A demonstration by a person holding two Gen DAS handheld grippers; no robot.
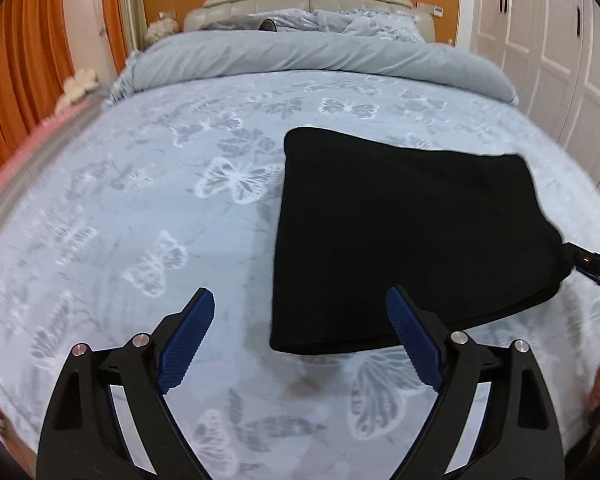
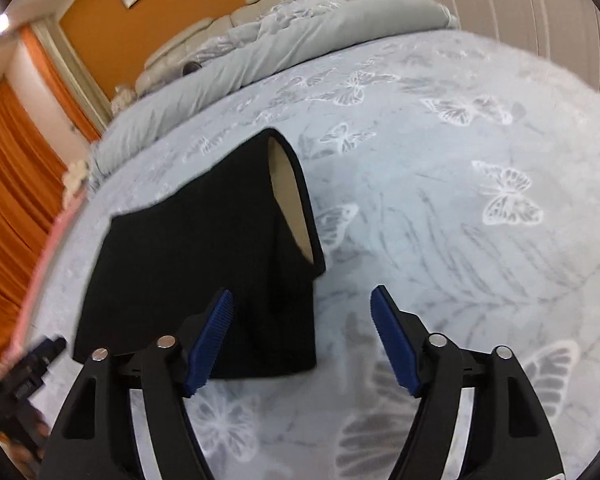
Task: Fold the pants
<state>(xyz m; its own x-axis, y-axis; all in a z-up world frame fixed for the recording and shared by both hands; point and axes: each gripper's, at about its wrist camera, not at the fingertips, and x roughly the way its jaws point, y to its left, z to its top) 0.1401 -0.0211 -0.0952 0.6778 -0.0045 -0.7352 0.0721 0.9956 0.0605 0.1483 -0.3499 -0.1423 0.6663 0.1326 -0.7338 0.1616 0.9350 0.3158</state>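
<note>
The black pants (image 1: 404,236) lie folded into a flat rectangle on the butterfly-print bedspread (image 1: 148,208). In the right wrist view the pants (image 2: 188,264) show an open waistband with a tan lining (image 2: 290,200) at their far end. My left gripper (image 1: 300,300) is open and empty, hovering just before the pants' near left corner. My right gripper (image 2: 302,300) is open and empty, above the pants' near right corner. Each gripper's tip shows at the other view's edge: the right gripper (image 1: 596,270) and the left gripper (image 2: 40,356).
A rolled grey duvet (image 1: 320,56) and pillows lie at the head of the bed by the padded headboard (image 1: 300,2). Orange curtains (image 1: 16,80) hang on the left; white wardrobe doors (image 1: 560,40) stand on the right. A pink bed edge (image 1: 16,160) runs along the left.
</note>
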